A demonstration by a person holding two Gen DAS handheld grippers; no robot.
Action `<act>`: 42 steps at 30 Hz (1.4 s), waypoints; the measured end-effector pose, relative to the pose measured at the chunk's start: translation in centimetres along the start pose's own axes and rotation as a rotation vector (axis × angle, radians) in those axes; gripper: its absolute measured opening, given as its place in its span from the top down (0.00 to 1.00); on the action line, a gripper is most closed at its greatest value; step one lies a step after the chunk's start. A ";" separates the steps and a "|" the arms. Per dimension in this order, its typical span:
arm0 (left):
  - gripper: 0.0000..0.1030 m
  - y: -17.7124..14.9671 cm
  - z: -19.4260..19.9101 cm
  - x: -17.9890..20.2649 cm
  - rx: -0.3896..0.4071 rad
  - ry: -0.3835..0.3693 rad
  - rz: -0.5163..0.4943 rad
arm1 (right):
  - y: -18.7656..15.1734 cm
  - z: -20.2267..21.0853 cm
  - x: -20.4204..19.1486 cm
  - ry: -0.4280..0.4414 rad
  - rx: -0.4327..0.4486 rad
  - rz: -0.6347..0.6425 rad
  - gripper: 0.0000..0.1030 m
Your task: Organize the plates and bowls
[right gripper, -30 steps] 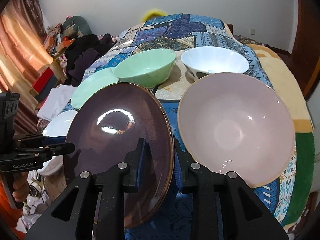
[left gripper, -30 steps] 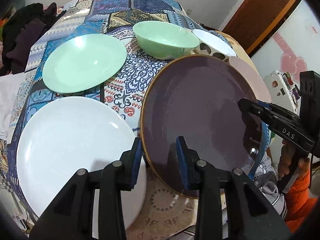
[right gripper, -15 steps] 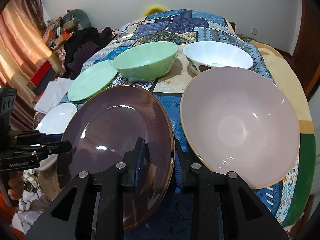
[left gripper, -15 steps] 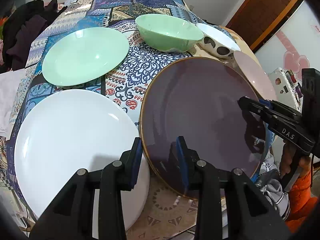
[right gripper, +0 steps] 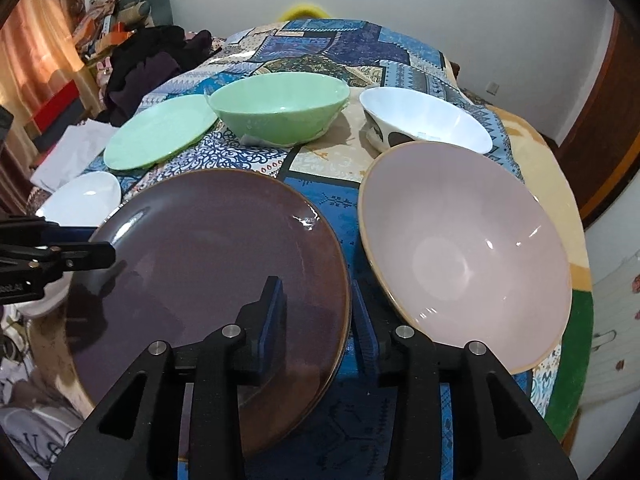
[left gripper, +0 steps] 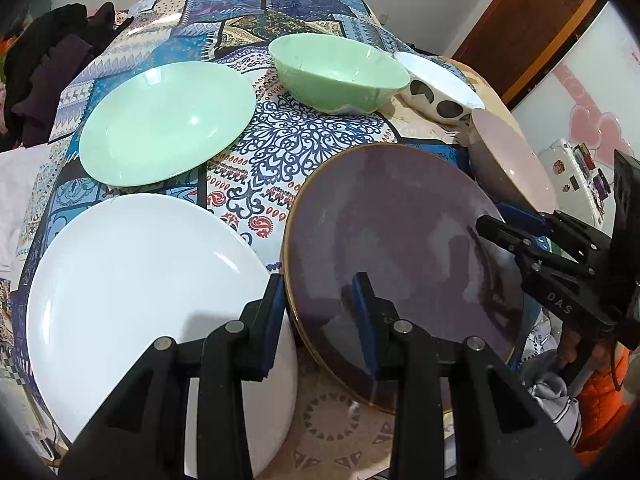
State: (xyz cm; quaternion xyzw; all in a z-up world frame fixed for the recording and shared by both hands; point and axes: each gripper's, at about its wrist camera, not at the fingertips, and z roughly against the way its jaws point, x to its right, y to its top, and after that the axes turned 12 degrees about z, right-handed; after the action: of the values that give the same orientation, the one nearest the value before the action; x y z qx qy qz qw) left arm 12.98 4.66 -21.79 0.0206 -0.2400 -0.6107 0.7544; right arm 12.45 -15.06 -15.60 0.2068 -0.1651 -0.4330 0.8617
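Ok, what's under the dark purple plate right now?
Patterned cloth shows around the dark purple plate. Both claws, left and right, straddle its rim. Directly beneath is covered.

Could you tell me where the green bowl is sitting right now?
In the right wrist view, the green bowl sits toward the far side of the bed, between the green plate and white bowl.

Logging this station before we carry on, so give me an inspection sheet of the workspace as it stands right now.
Surface: patterned blue cloth.
Job's things: dark purple plate, white plate, green plate, green bowl, white spotted bowl, pink bowl.
Clutter: dark clothes at far left.
Grippers: left gripper and right gripper each astride the purple plate's rim; whether either is shut on it cannot be told.
Cables: nothing seen.
Surroundings: white wall, brown door.
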 end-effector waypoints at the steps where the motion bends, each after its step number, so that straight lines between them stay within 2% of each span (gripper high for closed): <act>1: 0.67 0.0 0.1 0.0 -0.001 -0.002 0.001 | 0.0 0.1 -0.1 0.002 0.001 -0.003 0.67; 4: 0.67 0.0 0.3 -0.1 0.008 -0.001 0.003 | 0.0 0.7 -0.2 0.012 0.013 -0.012 0.67; 12: 0.67 0.4 3.6 0.1 0.104 -0.018 0.001 | 1.1 3.5 -1.3 0.039 0.103 0.008 0.67; 20: 0.67 0.1 7.7 -1.2 0.214 0.019 0.022 | 2.4 5.3 -2.3 0.076 0.164 0.013 0.65; 23: 0.57 -0.3 9.5 -2.4 0.263 0.049 0.039 | 3.2 5.9 -3.2 0.092 0.186 0.033 0.63; 25: 0.47 -0.5 10.5 -3.3 0.300 0.073 0.055 | 3.6 6.3 -3.8 0.098 0.202 0.049 0.61; 28: 0.40 -1.0 12.2 -5.0 0.360 0.131 0.082 | 4.3 6.7 -4.8 0.108 0.228 0.070 0.51; 31: 0.35 -1.4 13.3 -6.7 0.383 0.161 0.112 | 5.1 6.7 -5.9 0.129 0.239 0.090 0.49; 35: 0.31 -2.0 14.0 -9.1 0.383 0.204 0.148 | 6.2 5.8 -7.5 0.173 0.227 0.119 0.49; 37: 0.24 -2.3 13.9 -10.3 0.373 0.221 0.167 | 6.6 5.3 -8.4 0.184 0.218 0.137 0.49; 42: 0.22 -3.1 12.9 -12.6 0.326 0.257 0.207 | 7.8 3.6 -10.2 0.229 0.182 0.177 0.49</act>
State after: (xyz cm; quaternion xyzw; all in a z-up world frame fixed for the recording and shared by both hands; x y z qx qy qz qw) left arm 3.43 19.03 -15.62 0.1954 -0.2383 -0.4754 0.8241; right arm 10.26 -3.36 -9.69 0.3167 -0.1218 -0.3125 0.8873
